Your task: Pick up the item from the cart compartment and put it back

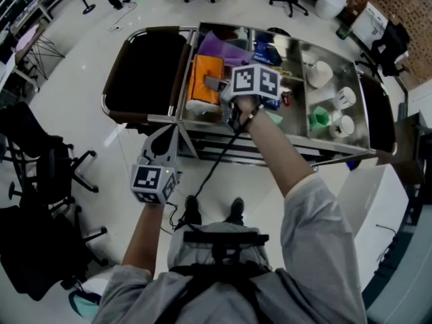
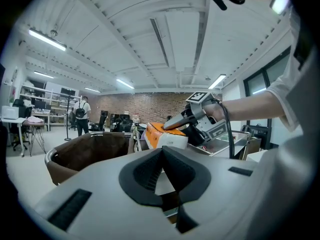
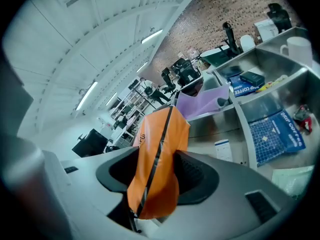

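An orange and white soft package hangs over the left compartment of the steel cart. My right gripper is shut on it, and the orange wrap fills the space between the dark pads. From the left gripper view, the same package shows held just above the cart, with the right gripper on top of it. My left gripper hangs lower, in front of the cart's left corner. It is shut with nothing in it and points at the cart.
A purple bag lies behind the package. Blue coffee packets fill the middle compartment. White cups and a green cup stand in the right one. A brown bin hangs on the cart's left end. Office chairs stand at the left.
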